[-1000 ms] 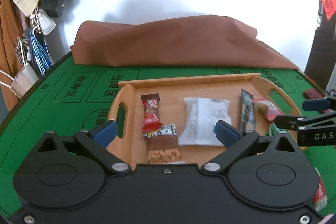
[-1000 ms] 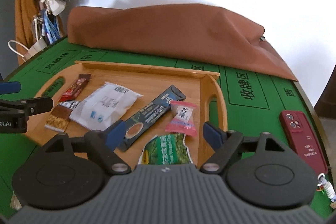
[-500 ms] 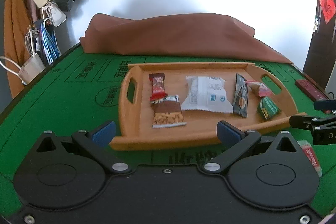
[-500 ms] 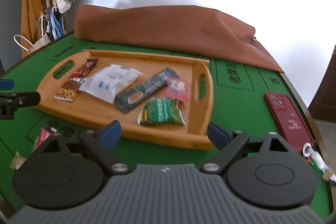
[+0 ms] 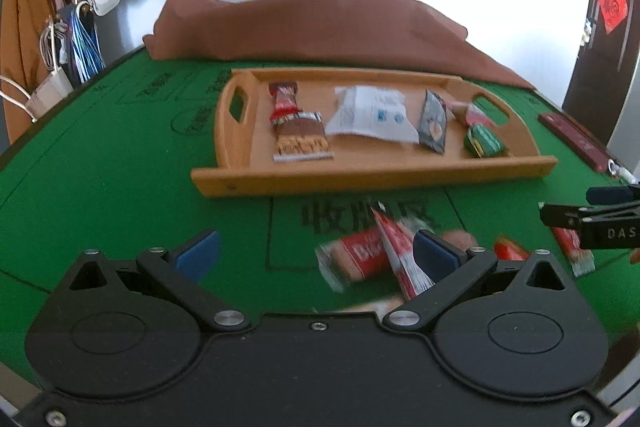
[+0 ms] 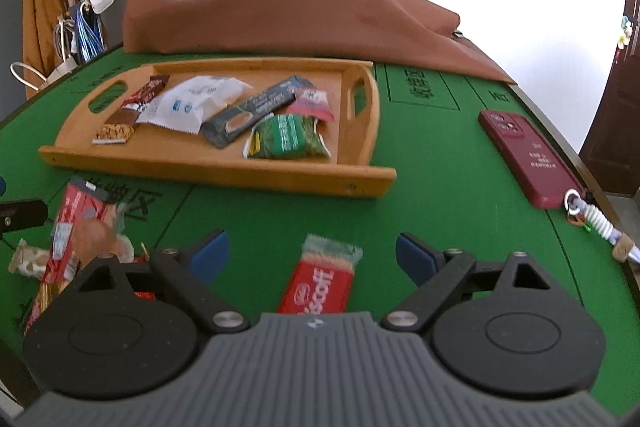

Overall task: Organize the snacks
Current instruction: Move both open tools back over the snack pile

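Wooden tray [image 6: 224, 169] of six snacks mid-tabletop, red Biscoff packet [image 6: 316, 281] at near edge between wide right gripper [image 6: 312, 253] fingers, left gripper [image 5: 316, 251] fingers wide, empty

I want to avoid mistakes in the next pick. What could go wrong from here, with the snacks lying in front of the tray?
1. The loose red packets overlap in a pile beside the left claw, so closing might catch two.
2. The red biscuit pack lies between the open right claw jaws; thin, it may slip.
3. The tray is already crowded.
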A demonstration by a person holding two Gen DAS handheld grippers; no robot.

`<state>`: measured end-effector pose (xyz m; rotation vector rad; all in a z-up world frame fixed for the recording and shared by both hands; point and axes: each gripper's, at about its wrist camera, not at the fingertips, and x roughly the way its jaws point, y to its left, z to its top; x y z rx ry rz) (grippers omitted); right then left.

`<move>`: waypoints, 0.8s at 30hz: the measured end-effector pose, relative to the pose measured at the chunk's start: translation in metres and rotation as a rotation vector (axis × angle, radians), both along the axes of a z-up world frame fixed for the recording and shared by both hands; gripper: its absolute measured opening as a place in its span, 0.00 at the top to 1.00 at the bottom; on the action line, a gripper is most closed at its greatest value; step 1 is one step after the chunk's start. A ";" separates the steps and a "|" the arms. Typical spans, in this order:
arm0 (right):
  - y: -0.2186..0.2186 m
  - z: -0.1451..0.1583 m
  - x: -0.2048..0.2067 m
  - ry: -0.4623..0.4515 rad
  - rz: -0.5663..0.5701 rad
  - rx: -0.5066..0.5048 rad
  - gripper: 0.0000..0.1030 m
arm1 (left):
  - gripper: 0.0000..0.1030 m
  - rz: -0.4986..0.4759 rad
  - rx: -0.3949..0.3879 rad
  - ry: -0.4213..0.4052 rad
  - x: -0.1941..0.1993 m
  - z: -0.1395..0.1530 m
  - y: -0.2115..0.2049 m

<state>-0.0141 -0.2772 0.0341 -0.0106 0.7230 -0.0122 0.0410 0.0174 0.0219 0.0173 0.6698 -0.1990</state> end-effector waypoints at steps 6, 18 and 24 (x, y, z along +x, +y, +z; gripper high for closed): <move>0.002 -0.007 -0.004 0.024 0.017 -0.010 0.08 | 0.00 -0.042 -0.026 0.038 -0.007 -0.008 -0.009; 0.008 -0.016 -0.005 0.044 0.030 -0.016 0.08 | 0.03 -0.059 -0.018 0.068 -0.005 -0.017 -0.031; 0.008 -0.017 -0.004 0.044 0.033 -0.014 0.07 | 0.20 -0.066 -0.025 0.093 -0.009 -0.014 -0.034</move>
